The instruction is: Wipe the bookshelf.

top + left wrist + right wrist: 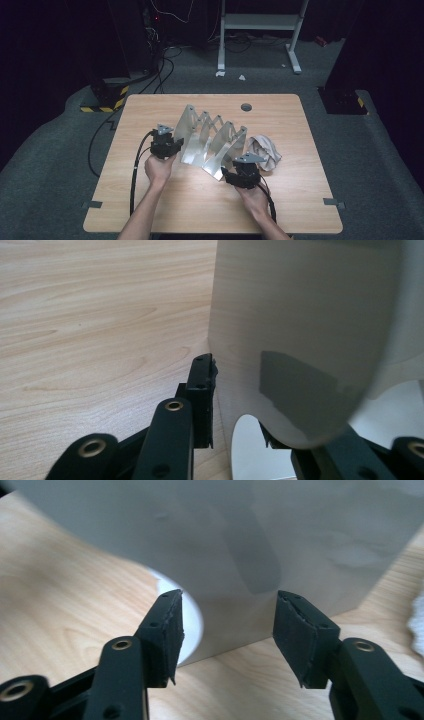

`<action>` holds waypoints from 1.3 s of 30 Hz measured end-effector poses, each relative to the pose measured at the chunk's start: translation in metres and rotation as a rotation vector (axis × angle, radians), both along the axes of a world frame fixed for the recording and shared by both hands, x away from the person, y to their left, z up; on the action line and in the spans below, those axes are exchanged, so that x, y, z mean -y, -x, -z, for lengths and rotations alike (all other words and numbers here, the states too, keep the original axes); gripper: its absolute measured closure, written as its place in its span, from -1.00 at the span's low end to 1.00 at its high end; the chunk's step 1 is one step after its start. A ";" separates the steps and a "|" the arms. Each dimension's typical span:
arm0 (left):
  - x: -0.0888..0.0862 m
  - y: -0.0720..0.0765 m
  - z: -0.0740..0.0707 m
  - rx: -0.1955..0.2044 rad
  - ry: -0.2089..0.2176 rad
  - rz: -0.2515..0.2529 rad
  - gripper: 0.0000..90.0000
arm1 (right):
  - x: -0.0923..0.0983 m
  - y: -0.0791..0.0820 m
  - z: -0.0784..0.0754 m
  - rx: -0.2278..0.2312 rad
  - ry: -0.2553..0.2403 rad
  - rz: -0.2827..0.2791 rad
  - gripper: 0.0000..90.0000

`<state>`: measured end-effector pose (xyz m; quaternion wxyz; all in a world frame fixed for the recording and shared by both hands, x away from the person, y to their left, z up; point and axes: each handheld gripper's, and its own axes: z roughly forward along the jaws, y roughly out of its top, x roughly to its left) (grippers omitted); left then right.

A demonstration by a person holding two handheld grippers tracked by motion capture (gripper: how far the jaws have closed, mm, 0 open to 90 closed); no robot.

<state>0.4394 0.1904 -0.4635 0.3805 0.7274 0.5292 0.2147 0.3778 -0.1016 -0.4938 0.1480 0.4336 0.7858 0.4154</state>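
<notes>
Silver zigzag rack [210,140], beige cloth [265,150], light woodgrain table [200,200], black jaws

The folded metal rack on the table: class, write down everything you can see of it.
The metal rack is a shiny, silvery zigzag of thin sheet panels with pointed tops, standing upright across the middle of the wooden table. Its faces mirror the wood grain. The left gripper straddles one end panel, with that panel between its jaws; the right gripper faces the other end with open jaws. A crumpled cloth lies by its right end.
</notes>
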 end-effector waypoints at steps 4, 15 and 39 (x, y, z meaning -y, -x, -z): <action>0.001 -0.005 0.006 -0.005 0.012 0.009 0.53 | 0.006 -0.002 0.001 0.018 0.009 0.018 0.06; 0.004 -0.005 0.007 -0.006 -0.002 0.017 0.81 | 0.035 -0.021 -0.002 0.033 0.034 0.123 0.20; 0.009 0.010 0.009 0.017 -0.016 -0.084 0.94 | 0.057 -0.067 -0.005 0.056 0.149 0.230 0.91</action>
